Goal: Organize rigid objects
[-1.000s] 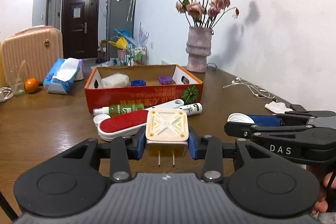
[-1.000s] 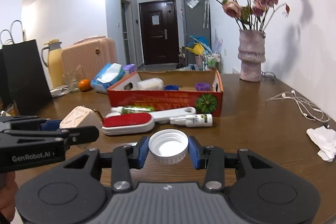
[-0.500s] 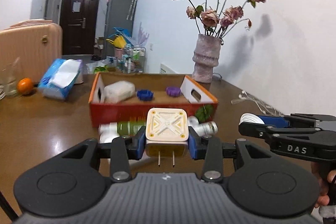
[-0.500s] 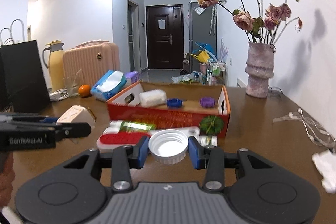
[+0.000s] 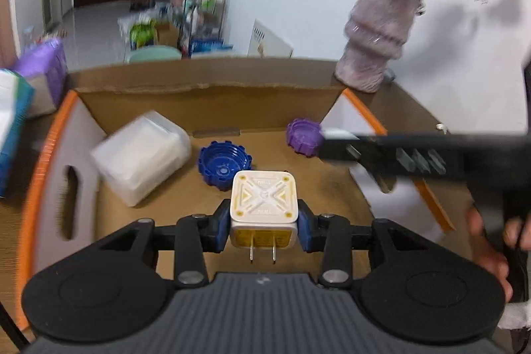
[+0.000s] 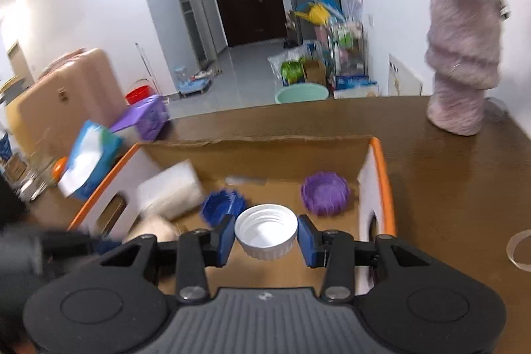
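Left wrist view: I am holding my left gripper [image 5: 264, 229] clamped on the white square plug adapter [image 5: 263, 204] over the orange-rimmed cardboard box [image 5: 205, 88]. My right gripper [image 6: 265, 239] is gripping the white ribbed plastic cap [image 6: 265, 231] above that box. I judge placing is in hand; next, lowering and releasing clear of the blue cap [image 5: 224, 163].

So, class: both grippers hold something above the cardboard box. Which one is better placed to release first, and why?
Probably the left gripper: its plug adapter hangs over bare box floor. The right gripper, holding the white cap, sits near the blue cap.
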Demonstrator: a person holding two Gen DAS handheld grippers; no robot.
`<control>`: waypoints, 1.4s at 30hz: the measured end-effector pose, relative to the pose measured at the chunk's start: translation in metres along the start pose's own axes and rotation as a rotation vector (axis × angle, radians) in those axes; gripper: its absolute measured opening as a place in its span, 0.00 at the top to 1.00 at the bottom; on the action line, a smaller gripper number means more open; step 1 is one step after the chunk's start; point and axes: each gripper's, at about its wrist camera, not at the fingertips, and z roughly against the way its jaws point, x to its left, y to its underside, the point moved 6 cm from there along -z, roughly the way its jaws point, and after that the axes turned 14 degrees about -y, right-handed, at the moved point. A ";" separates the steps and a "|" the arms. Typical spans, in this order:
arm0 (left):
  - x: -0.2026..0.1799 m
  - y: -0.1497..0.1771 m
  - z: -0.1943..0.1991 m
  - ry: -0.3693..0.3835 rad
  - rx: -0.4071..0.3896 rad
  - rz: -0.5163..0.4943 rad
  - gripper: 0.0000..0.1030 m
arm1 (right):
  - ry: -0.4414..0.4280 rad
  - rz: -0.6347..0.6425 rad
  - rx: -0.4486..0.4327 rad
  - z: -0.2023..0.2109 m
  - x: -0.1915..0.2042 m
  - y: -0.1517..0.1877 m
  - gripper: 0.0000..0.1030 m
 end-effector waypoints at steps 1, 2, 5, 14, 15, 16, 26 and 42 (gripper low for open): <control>-0.002 0.001 -0.009 0.004 0.014 0.005 0.61 | 0.007 -0.010 0.008 -0.011 -0.005 -0.006 0.61; -0.003 -0.001 -0.016 0.012 0.018 0.019 0.61 | 0.015 -0.014 0.013 -0.021 -0.008 -0.013 0.61; -0.006 -0.009 -0.015 0.053 -0.042 0.049 0.40 | 0.019 -0.005 0.021 -0.037 -0.011 -0.026 0.56; 0.022 -0.021 0.017 -0.056 -0.122 -0.013 0.29 | 0.032 0.051 -0.022 -0.001 -0.009 -0.032 0.41; 0.027 -0.019 0.022 -0.075 -0.115 -0.006 0.29 | 0.041 0.058 -0.020 0.007 -0.009 -0.030 0.41; 0.032 -0.019 0.029 -0.087 -0.113 -0.004 0.26 | 0.050 0.065 -0.018 0.015 -0.008 -0.028 0.41; 0.062 0.001 0.122 -0.207 -0.176 -0.042 0.07 | 0.131 0.153 -0.025 0.121 0.013 0.005 0.36; 0.064 0.069 0.235 -0.309 -0.385 -0.014 0.00 | 0.161 0.270 -0.176 0.208 0.073 0.082 0.32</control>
